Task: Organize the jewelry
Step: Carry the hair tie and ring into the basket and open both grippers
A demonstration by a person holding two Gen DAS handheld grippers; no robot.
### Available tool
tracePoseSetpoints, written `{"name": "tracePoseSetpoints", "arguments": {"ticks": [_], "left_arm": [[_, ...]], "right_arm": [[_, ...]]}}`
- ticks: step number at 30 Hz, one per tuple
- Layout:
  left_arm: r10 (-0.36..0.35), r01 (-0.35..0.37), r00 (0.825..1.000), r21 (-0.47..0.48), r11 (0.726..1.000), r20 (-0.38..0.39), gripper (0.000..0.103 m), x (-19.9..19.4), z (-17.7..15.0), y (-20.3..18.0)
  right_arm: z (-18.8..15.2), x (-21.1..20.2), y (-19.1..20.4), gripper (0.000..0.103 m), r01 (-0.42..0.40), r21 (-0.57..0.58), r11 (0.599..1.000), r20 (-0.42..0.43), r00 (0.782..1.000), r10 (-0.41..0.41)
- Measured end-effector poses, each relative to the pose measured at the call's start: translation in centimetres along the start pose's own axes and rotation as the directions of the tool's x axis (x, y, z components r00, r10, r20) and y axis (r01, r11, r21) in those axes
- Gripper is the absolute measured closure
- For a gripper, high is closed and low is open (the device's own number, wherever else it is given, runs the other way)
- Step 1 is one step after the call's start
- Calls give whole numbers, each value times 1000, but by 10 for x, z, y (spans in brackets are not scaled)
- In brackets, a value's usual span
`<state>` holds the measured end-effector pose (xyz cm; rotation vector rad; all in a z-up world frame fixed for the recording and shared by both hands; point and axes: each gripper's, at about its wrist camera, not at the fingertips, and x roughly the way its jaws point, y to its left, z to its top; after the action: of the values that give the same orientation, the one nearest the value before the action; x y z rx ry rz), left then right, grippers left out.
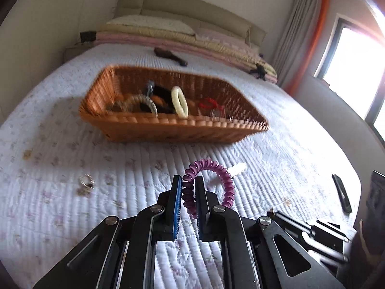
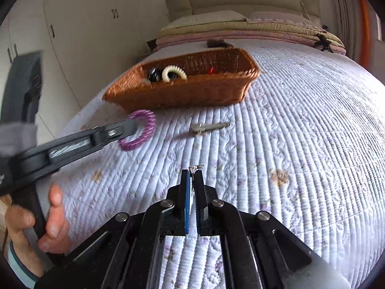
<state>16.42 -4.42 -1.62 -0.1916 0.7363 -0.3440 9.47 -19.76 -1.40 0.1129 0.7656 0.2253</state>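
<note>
Left gripper (image 1: 188,180) is clamped on the purple spiral hair tie (image 1: 208,183), held above the quilt (image 1: 72,216) short of the wicker basket (image 1: 173,122), presumably for a drop-in, while right gripper (image 2: 191,175) pinches a small metal earring-like piece (image 2: 195,167), likely headed there too.

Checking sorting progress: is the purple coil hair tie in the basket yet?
Out. The purple tie is clamped in the left gripper above the quilt, short of the basket.

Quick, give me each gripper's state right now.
Left gripper: shut on the purple spiral hair tie.
Right gripper: shut on a small metal jewelry piece, likely an earring.
</note>
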Motion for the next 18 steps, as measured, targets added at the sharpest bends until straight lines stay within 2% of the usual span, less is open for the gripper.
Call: {"name": "tracePoseSetpoints", "arguments": {"ticks": [3, 6, 8, 13, 15, 18], "left_arm": [[-1, 1, 998, 2, 1000, 63, 93, -23, 16, 0], [1, 0, 992, -1, 1000, 125, 93, -40, 41, 3], [10, -10, 989, -5, 1000, 147, 93, -42, 58, 4], [33, -31, 983, -16, 999, 180, 93, -33, 98, 9], [43, -39, 983, -24, 999, 181, 93, -24, 112, 13], [81, -74, 983, -45, 996, 167, 93, -5, 123, 22]], "right_arm": [[22, -11, 3, 98, -10, -9, 1000, 52, 999, 10], [55, -18, 11, 98, 16, -56, 998, 118, 993, -9], [81, -16, 17, 98, 61, -82, 995, 163, 985, -47], [136, 7, 16, 99, 86, -95, 992, 208, 976, -65], [152, 25, 13, 99, 100, -116, 988, 209, 975, -74], [176, 60, 3, 99, 79, -107, 991, 148, 987, -62]]}}
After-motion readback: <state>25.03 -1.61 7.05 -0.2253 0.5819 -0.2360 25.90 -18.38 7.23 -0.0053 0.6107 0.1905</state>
